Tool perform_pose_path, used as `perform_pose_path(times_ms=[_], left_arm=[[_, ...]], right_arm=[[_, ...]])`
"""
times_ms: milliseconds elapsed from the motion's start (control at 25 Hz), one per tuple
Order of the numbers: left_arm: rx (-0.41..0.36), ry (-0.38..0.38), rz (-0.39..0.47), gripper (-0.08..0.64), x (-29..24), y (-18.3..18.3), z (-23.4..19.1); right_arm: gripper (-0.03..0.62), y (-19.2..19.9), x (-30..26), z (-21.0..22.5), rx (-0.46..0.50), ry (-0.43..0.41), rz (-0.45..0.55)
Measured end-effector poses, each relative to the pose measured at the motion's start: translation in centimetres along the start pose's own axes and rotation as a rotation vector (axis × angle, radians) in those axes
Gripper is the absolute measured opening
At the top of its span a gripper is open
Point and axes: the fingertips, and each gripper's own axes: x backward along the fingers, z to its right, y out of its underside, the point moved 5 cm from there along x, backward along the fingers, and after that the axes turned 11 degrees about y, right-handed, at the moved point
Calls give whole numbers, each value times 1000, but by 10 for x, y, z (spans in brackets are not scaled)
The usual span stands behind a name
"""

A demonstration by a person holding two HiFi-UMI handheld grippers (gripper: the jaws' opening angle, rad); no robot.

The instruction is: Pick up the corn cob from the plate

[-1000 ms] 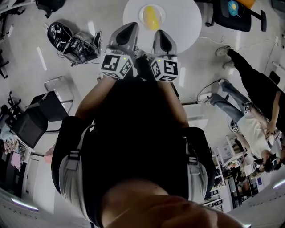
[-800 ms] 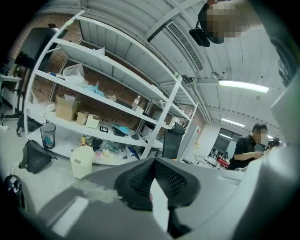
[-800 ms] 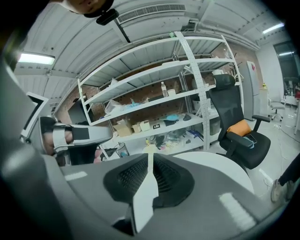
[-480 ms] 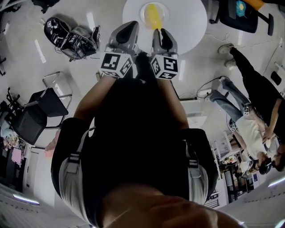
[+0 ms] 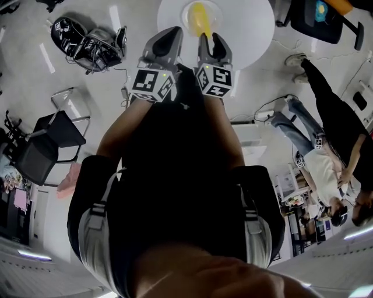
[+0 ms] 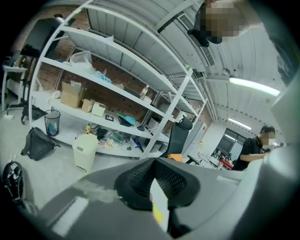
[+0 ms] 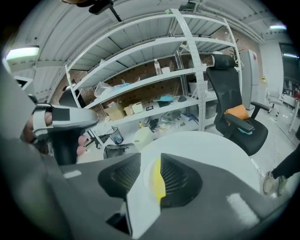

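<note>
Open workshop room, grey floor (image 5: 29, 75), white shelving (image 7: 150, 80) along the wall; a round white bench (image 5: 247, 32) carries the work. The corn cob (image 5: 200, 17) lies on a pale plate (image 5: 187, 13) left of the bench's middle, set in from the near edge, long axis pointing roughly at you. Your right hand-held gripper (image 5: 211, 39) hangs at the cob's near end. Its jaws have just been opening and stand about half apart, with nothing between the pads yet and the yellow cob showing through the gap ahead. Your left hand-held gripper (image 5: 169, 34) is just beside it over the near edge, jaws at a narrow gap, empty. Judgement: spread the right jaws wider than the cob is thick, straddle it near mid-length and close on its sides. The round surface looks likely to roll or slip, so grip squarely. Keep the jaw tips off the plate rim, or the plate may slide or tip. Keep the left one aside. Beyond the bench's right edge stands an office chair (image 5: 315, 20); people (image 5: 335, 116) stand well apart to your right; loose gear (image 5: 87, 41) lies on the floor to the left. Nothing blocks the approach.
</note>
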Motion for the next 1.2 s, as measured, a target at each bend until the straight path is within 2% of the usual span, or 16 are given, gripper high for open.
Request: perform_pose_path(times_ms=[1200], left_arm=[[96,-50,-70,5,-27,33,-38]], right_arm=[[262,66,-72,19,44,29,-268]])
